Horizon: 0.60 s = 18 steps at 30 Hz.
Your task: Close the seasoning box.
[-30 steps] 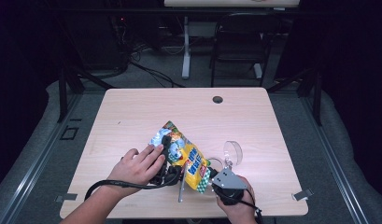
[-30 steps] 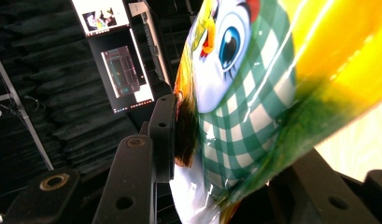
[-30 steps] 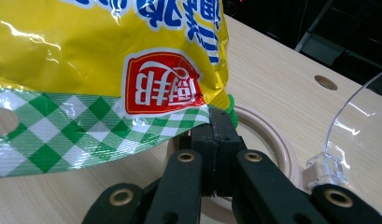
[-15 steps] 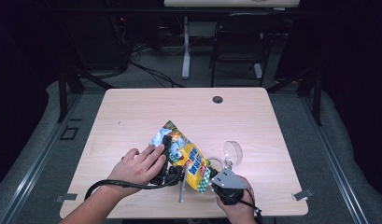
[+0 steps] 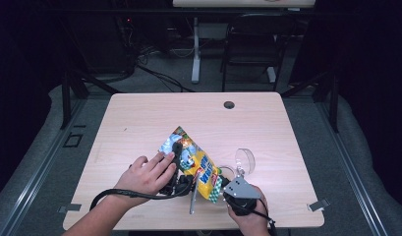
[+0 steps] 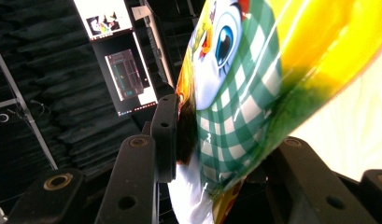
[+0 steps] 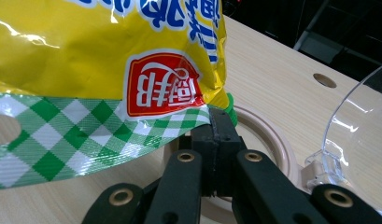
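A yellow snack bag [image 5: 194, 163] with a green-checked seam stands tilted above the table's front middle. My left gripper [image 5: 177, 156], under a hand, grips its left side. In the left gripper view the bag [image 6: 254, 70] sits between the jaws of the left gripper [image 6: 226, 135], a pad [image 6: 167, 135] presses on it, and the jaws have just closed a little further. My right gripper [image 5: 222, 186] is shut on the bag's lower right corner. In the right gripper view the right gripper [image 7: 216, 126] pinches the checked seam [image 7: 86, 135].
A clear plastic cup [image 5: 244, 160] lies on its side to the right of the bag, with a tan ring [image 7: 268, 135] beside it on the table. A thin metal strip [image 5: 192, 199] lies near the front edge. A cable hole [image 5: 229, 104] sits at the back.
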Each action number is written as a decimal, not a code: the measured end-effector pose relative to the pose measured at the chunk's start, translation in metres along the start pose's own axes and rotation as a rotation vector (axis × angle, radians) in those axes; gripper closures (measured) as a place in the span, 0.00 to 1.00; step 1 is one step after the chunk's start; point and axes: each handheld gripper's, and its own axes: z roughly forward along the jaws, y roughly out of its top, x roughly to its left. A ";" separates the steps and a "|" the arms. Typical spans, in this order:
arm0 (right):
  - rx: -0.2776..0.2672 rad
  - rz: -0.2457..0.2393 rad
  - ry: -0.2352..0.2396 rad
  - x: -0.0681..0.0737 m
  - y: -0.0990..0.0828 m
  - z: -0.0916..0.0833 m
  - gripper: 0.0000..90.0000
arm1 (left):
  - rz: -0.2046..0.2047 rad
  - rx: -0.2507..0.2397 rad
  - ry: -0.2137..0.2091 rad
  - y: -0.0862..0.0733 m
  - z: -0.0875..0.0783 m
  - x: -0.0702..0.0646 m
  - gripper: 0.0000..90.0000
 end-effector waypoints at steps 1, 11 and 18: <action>0.000 0.000 0.000 0.000 0.000 0.000 1.00 | 0.000 0.000 0.000 0.000 0.000 0.000 0.72; -0.007 0.004 -0.003 0.000 0.000 0.000 1.00 | 0.010 -0.021 0.021 0.004 -0.003 0.001 0.79; -0.005 0.003 0.000 0.000 -0.001 0.000 1.00 | 0.017 -0.024 0.000 0.004 -0.005 0.003 0.82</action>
